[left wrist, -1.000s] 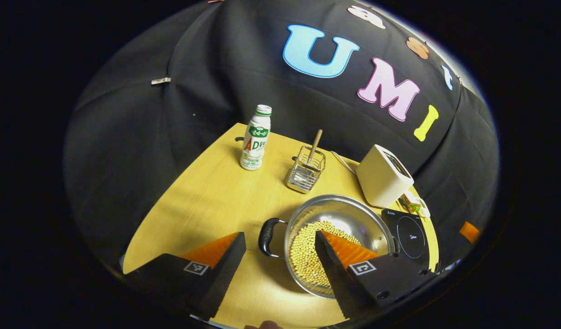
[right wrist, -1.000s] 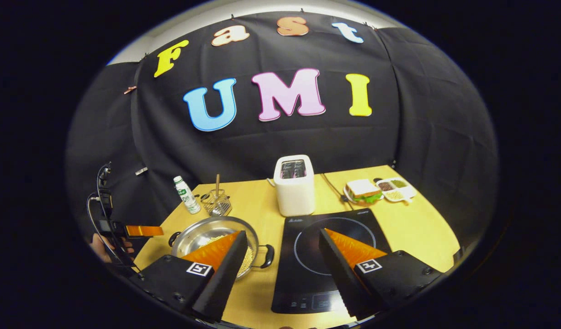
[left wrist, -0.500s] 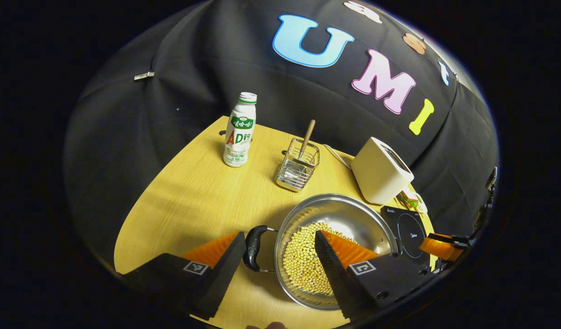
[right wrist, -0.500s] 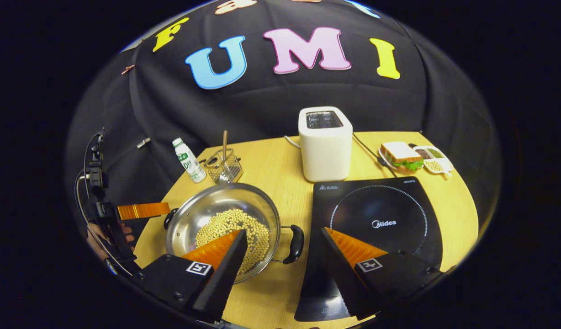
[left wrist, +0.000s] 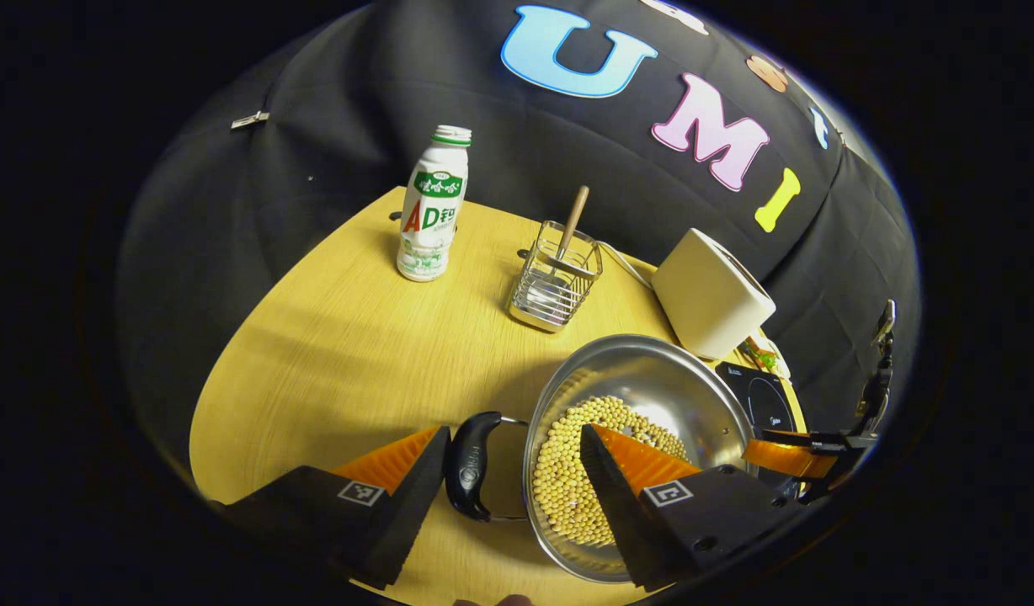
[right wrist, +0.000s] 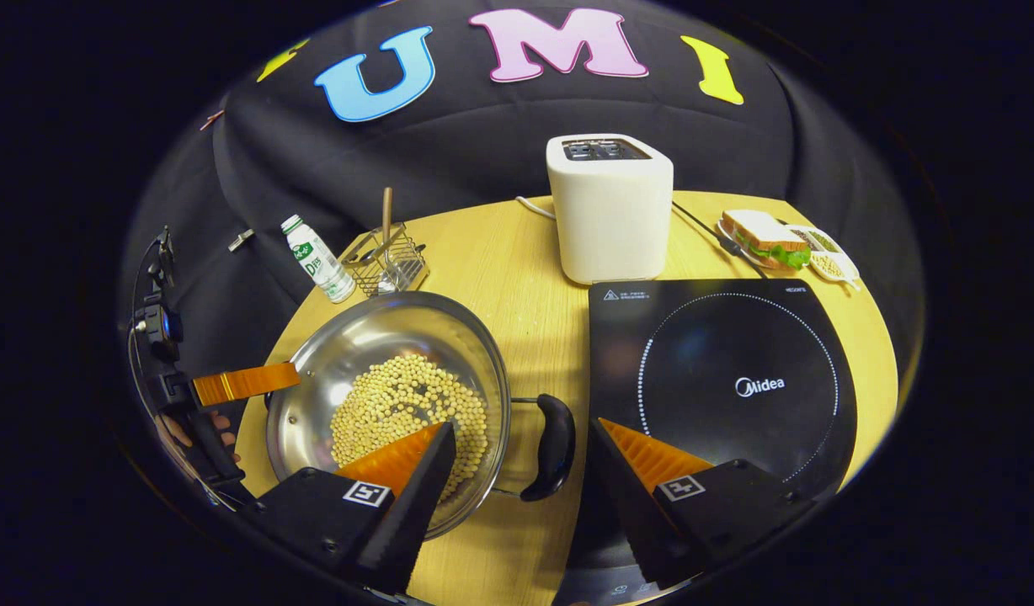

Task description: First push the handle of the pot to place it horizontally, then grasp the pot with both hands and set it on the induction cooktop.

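Two black handles stick out sideways from the pot (right wrist: 391, 396), which sits full of beans on the counter (left wrist: 340, 353) at lower left of the right gripper view, just beside the induction cooktop (right wrist: 719, 379), so I judge the levelling push done and the two-handed lift next. My left tongs (left wrist: 513, 454) are released around the left handle (left wrist: 471, 475) and my right tongs (right wrist: 521, 450) released around the right handle (right wrist: 551, 446), neither pressing yet. Toaster (right wrist: 610, 206), bottle (left wrist: 429, 206) and wire basket (left wrist: 555, 290) stand farther back, well apart.
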The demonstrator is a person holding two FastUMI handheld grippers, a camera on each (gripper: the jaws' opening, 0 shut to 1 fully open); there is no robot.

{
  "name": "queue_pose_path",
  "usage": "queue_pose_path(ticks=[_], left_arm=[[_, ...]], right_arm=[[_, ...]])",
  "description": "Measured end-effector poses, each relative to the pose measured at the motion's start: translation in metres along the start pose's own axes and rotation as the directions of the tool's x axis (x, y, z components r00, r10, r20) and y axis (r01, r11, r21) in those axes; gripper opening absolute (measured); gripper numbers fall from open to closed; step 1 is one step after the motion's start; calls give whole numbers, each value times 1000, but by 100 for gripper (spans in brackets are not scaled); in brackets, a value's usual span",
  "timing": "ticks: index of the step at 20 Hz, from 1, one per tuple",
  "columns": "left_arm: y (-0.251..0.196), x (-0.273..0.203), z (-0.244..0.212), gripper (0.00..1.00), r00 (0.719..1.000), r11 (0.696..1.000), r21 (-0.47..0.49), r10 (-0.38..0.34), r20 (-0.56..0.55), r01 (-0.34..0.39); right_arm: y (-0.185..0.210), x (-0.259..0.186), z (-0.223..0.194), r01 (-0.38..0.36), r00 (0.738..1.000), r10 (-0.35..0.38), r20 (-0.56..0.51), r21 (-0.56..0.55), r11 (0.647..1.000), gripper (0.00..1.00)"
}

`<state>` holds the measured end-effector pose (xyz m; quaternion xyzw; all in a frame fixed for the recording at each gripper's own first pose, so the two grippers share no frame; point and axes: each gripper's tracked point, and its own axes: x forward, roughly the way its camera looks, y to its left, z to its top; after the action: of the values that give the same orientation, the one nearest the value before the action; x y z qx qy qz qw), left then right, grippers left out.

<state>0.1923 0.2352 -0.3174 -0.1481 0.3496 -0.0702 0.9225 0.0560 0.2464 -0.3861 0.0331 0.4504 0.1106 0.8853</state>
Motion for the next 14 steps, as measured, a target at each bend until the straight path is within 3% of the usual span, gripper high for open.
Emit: queue_pose_path(ticks=[6,9,11,14], left_arm=[[-3,17,-9,95,998,999,29,-44,-50,45],[3,26,-13,93,996,998,48,-39,-86,43],[9,33,-16,85,994,998,43,-31,-102,36],[18,34,-25,74,991,999,27,-23,-129,27]], right_arm=[[-3,10,0,17,1000,-17,-14,-16,1000,94],[-9,17,1,38,999,-39,-22,-20,999,75],[-7,20,0,33,999,-35,-36,-38,999,65],[-2,28,-6,31,997,-38,-65,-94,995,67]])
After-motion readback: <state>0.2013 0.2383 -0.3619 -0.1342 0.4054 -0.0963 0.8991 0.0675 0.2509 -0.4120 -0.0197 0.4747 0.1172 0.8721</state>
